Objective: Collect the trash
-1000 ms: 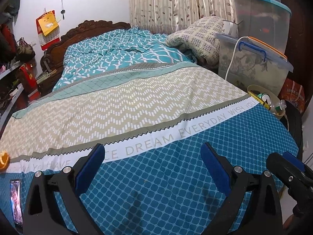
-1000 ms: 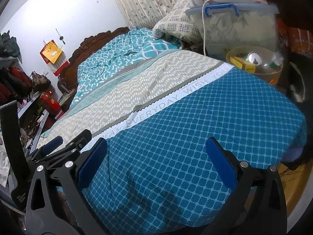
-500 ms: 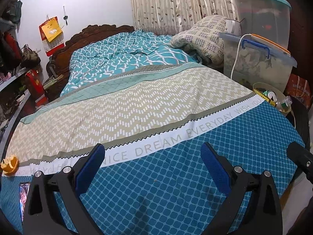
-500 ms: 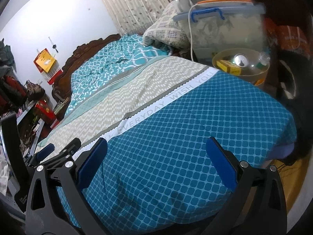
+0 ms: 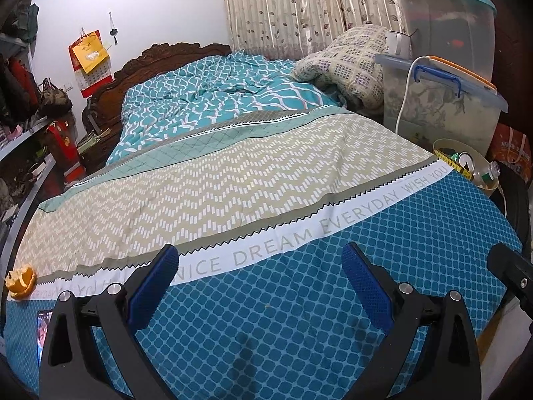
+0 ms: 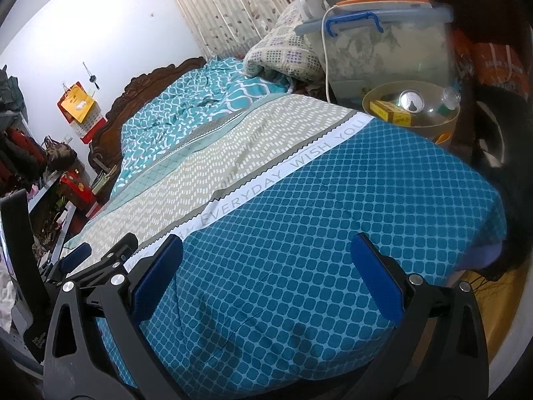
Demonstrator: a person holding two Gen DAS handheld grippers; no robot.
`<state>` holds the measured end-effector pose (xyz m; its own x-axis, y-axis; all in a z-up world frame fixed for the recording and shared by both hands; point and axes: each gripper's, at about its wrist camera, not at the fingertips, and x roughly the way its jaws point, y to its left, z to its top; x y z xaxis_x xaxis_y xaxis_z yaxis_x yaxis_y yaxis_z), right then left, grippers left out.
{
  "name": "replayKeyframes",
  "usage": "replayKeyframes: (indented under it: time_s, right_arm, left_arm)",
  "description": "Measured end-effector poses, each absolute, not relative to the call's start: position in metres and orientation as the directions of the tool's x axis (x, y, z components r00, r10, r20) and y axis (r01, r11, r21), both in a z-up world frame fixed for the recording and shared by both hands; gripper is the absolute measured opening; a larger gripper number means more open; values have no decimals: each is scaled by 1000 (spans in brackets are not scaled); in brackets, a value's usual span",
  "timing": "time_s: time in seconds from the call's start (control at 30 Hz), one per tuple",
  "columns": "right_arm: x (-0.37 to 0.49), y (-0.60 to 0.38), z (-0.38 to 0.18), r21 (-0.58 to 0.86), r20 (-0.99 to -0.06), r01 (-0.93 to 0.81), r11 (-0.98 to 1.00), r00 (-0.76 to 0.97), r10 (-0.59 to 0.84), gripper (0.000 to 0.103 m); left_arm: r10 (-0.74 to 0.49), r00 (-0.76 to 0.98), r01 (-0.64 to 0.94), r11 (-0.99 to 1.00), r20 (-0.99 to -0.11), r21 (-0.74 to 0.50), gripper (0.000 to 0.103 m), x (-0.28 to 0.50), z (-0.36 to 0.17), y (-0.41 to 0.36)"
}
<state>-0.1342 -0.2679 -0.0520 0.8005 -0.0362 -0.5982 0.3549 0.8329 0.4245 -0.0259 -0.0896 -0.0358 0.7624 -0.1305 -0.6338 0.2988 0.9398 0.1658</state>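
An orange peel [image 5: 20, 282] lies on the bed at the far left edge, well left of my left gripper [image 5: 258, 271], which hovers open and empty over the blue part of the bedspread [image 5: 299, 300]. A tan bin [image 5: 466, 166] beside the bed's right side holds a drink can [image 5: 464, 160], a plastic bottle [image 5: 487, 172] and a yellow box [image 5: 458, 166]. In the right wrist view the same bin [image 6: 413, 123] sits past the bed's far corner with the can [image 6: 411, 100] and bottle [image 6: 443, 105] inside. My right gripper [image 6: 265, 260] is open and empty above the bed's foot.
A phone [image 5: 43, 331] lies on the bed below the peel. Clear storage boxes [image 5: 443, 100] with a white cable stand behind the bin. A folded blanket [image 5: 346, 63] sits near the headboard. Cluttered shelves [image 5: 23, 116] line the left side. My left gripper's frame [image 6: 93, 260] shows at lower left.
Both views have pulled back and shifted slightly, so more of the left bed edge, the peel and the phone shows. Both grippers stay open and empty.
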Motion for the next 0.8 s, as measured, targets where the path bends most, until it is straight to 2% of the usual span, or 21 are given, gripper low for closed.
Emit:
replayKeyframes:
  time_s: [0.8]
  right_arm:
    - [-149,-289,-37,448,-576,369,815,816,-53,100]
  left_arm:
    - [-132,789,307,931,-600,199,94,-25,-9,-111]
